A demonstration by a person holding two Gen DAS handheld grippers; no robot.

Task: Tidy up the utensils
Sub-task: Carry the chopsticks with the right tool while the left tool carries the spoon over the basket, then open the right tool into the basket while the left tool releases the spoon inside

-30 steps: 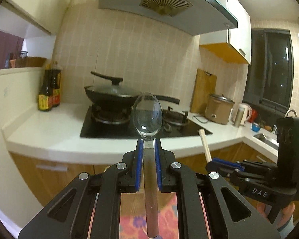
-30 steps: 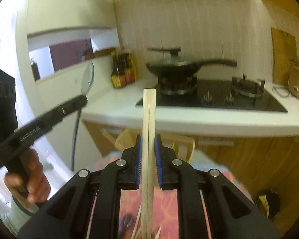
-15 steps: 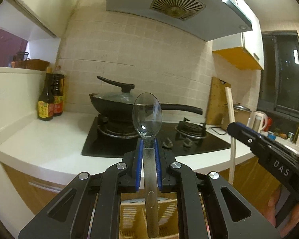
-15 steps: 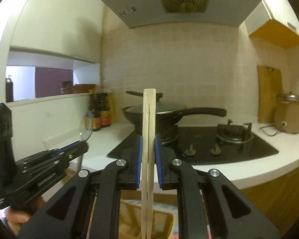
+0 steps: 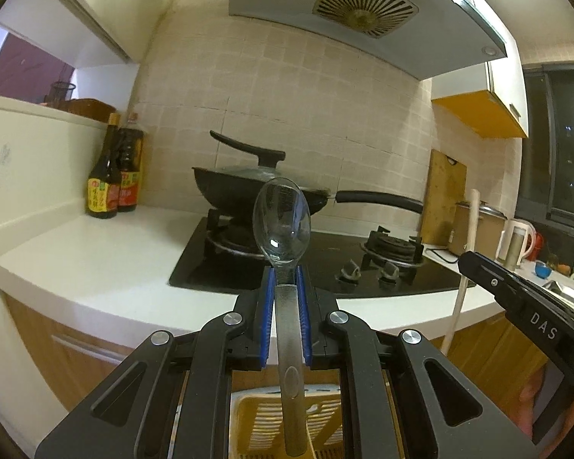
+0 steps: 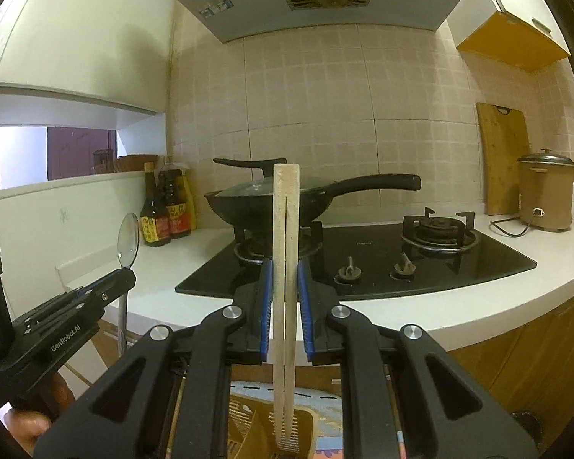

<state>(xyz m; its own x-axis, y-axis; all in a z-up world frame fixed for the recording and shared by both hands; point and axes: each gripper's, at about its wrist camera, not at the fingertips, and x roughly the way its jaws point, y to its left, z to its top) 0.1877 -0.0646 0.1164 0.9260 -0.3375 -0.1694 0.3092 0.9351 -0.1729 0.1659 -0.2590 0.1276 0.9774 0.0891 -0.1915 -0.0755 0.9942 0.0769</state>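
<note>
Holding both utensils upright now, and the big change over the last second is that I've swung up from looking along the cabinet fronts to facing the stove square on, with the slotted yellow basket [image 5: 287, 426] sliding in right under me. My left gripper [image 5: 286, 317] is pinching a metal spoon [image 5: 283, 222] by its handle, bowl up, handle tip hanging over the basket's open top. My right gripper [image 6: 286, 313] is clamped on a pair of wooden chopsticks [image 6: 286, 267], thick ends up, thin ends already dipping to the basket [image 6: 271, 428] rim or just inside it, can't tell which.

So I'd say the carrying part is basically over and it's drop-in time. Chopsticks look closer to going in than the spoon. My worry is picking the right compartment, since the dividers are mostly hidden behind my own jaws. The pan [image 6: 264, 201] and bottles [image 6: 166, 210] on the counter stay well out of the way.
</note>
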